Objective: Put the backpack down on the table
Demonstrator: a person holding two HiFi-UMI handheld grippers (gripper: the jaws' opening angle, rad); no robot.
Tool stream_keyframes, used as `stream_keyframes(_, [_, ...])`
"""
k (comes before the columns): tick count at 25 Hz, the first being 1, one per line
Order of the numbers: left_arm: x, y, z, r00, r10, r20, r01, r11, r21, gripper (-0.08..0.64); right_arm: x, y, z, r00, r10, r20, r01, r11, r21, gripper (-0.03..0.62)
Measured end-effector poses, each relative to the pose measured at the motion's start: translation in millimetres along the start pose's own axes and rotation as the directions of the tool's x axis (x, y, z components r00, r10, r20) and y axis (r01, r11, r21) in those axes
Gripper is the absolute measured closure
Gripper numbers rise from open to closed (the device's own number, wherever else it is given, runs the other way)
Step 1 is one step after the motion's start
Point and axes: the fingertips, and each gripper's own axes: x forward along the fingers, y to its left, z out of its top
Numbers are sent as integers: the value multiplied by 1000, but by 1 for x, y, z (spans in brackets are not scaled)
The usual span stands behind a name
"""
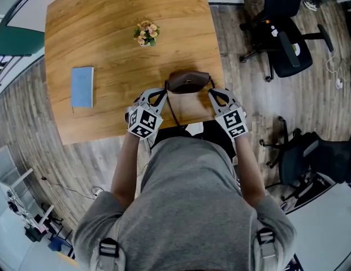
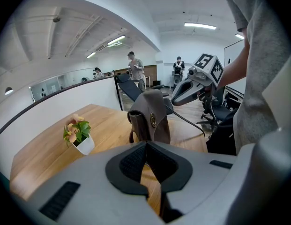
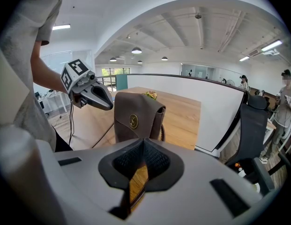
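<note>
A small brown backpack (image 1: 188, 82) stands upright on the wooden table (image 1: 107, 38) near its front edge, flap and brass clasp facing me. It also shows in the left gripper view (image 2: 152, 118) and the right gripper view (image 3: 136, 118). My left gripper (image 1: 163, 92) sits just left of the bag and my right gripper (image 1: 212, 92) just right of it, both pointing down at it. Both are shut, with only table wood showing past the pads (image 2: 131, 165) (image 3: 157, 161). A thin dark strap (image 1: 172, 112) trails from the bag over the table edge.
A potted flower (image 1: 146, 34) stands mid-table beyond the bag, and a blue book (image 1: 82, 86) lies at the left. Black office chairs (image 1: 282, 38) (image 1: 311, 157) stand on the floor to the right. People (image 2: 134, 67) stand far off.
</note>
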Motion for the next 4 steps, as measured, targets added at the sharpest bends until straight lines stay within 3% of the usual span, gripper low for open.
stream_keyframes(4, [1,-4,2,1000,-3,0,3,1000,2,538,-1,-1,-1,1000,3,-2,-3,1000,-3,588])
